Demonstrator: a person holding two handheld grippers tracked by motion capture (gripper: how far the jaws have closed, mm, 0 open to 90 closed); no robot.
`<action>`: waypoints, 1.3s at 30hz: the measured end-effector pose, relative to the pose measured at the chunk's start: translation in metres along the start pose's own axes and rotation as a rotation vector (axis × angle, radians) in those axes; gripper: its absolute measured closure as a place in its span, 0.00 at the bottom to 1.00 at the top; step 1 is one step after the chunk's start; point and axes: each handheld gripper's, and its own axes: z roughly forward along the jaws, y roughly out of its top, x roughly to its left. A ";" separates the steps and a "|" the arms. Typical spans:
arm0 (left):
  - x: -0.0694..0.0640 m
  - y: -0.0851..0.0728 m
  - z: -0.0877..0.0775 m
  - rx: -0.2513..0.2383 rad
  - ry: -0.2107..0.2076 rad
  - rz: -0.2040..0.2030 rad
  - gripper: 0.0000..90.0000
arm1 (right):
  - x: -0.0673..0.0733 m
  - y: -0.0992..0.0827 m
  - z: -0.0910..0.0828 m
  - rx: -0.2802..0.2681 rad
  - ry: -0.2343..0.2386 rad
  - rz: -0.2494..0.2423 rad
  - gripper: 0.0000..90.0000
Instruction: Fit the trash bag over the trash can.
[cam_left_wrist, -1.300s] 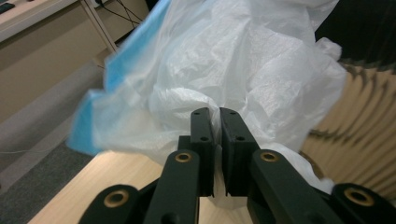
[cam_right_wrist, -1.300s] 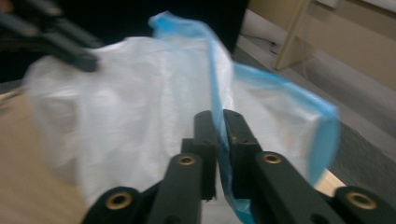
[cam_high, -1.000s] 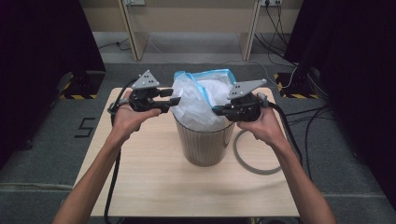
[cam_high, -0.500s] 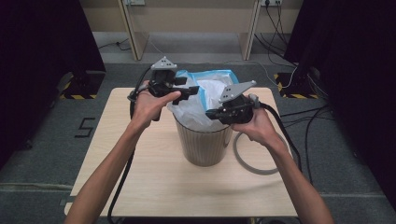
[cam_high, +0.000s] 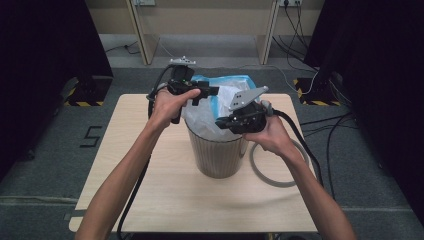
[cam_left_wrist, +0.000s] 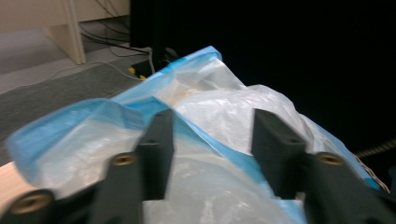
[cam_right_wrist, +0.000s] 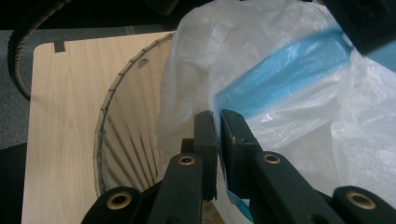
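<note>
Grey carpet is covering the floor around a pale wooden worktop (cam_high: 150, 190), with dark curtains hanging at the left and right edges of the high view and light furniture legs standing at the top. A ribbed bin (cam_high: 219, 155) is standing near the middle of the worktop, and a white bag (cam_high: 220, 107) with a blue rim (cam_high: 227, 80) is sitting in it, bulging well above the bin's edge. A grey ring (cam_high: 270, 172) is lying flat on the worktop just right of the bin, partly under the person's right forearm.

The left hand-held gripper (cam_high: 202, 93) is hanging over the bag's upper left side, just above centre in the high view, pointing right. In the left gripper view its jaws are standing apart with the bag's blue rim (cam_left_wrist: 140, 105) and white film (cam_left_wrist: 219, 112) lying between and beyond them; the jaws have just been closing, yet the pads are not pressing on the plastic. That picture is blurred.

The right hand-held gripper (cam_high: 222, 122) is sitting at the bag's right side, right of centre in the high view, pointing left toward the bin's mouth. In the right gripper view its jaws (cam_right_wrist: 217, 135) are standing almost together in the lower middle of the frame, pinching a fold of the bag (cam_right_wrist: 280, 93) just where the blue rim (cam_right_wrist: 280, 72) is running down to them. The bin's ribbed inner wall (cam_right_wrist: 126, 140) is showing to the left of the jaws, and the worktop (cam_right_wrist: 65, 116) is lying beyond it at the left of that frame.
</note>
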 end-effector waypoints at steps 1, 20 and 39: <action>-0.002 -0.001 0.000 0.007 0.002 0.021 0.81 | 0.000 0.001 0.000 -0.001 -0.002 0.000 0.92; -0.010 -0.044 -0.058 -0.020 0.013 0.156 1.00 | -0.064 -0.027 -0.063 -0.105 -0.248 0.310 0.42; -0.005 -0.076 -0.083 -0.037 0.001 0.139 0.99 | -0.049 -0.052 -0.044 -0.064 -0.184 0.301 0.54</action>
